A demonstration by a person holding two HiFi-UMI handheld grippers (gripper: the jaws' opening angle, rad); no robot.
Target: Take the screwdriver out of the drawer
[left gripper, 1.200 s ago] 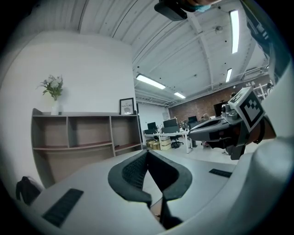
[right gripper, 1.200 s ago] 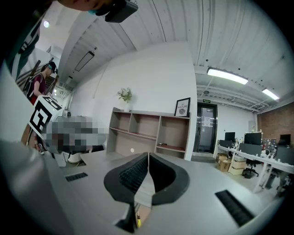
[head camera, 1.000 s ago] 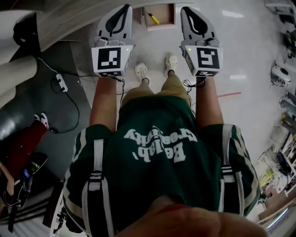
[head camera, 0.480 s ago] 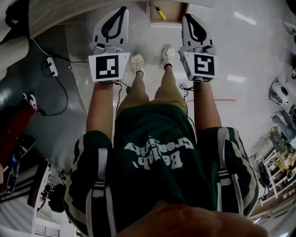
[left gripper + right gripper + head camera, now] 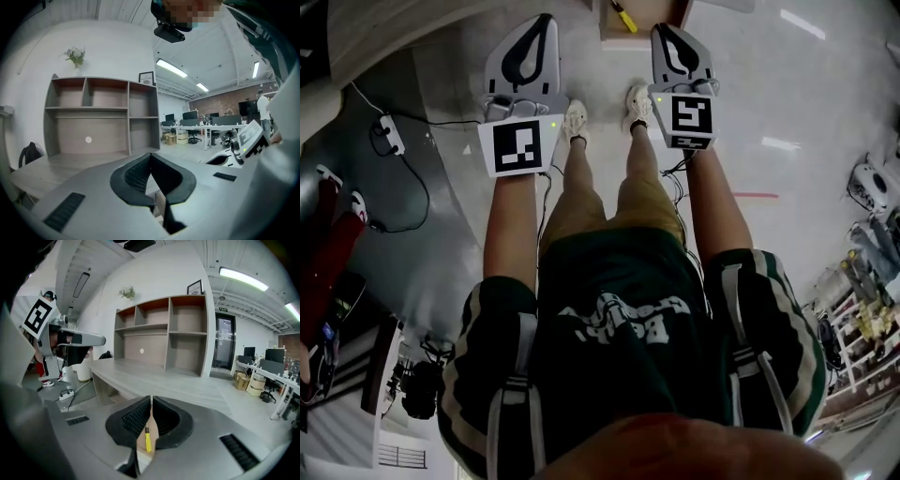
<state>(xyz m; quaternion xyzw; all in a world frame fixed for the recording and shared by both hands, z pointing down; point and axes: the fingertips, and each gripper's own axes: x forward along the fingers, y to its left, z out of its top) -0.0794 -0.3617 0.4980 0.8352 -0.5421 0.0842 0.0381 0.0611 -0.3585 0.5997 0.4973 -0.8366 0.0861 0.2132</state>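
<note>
Up at the top of the head view, the drawer (image 5: 649,11) stands open. The yellow screwdriver (image 5: 623,16) lies inside it, flat on the drawer's bottom. The left gripper (image 5: 547,19) is just left of the drawer. The right gripper (image 5: 659,30) is at the drawer's right side. Both point toward the drawer, and both are apart from the screwdriver. The person's shoes (image 5: 575,122) are near the drawer's front.

Next, the left gripper view shows the left gripper (image 5: 150,157) with its two jaws pressed together and nothing held. A bit of pale wood shows low behind them, but I can't tell if it is the drawer. No screwdriver shows in this view.

Last, the right gripper view shows the right gripper (image 5: 151,400) clenched too, tips touching, gripping nothing. The screwdriver (image 5: 148,440) shows through the gap under the tips, lying down in the drawer (image 5: 139,447), farther off. The desk top (image 5: 154,380) is higher than the drawer.

I think a few things could go wrong. If the right gripper goes into the drawer with its jaws closed, it will only poke the screwdriver and push it toward the drawer's back. The screwdriver is thin and round, so it may roll away or slip out of a bad pinch. A gripper may also bump the drawer's wall
</note>
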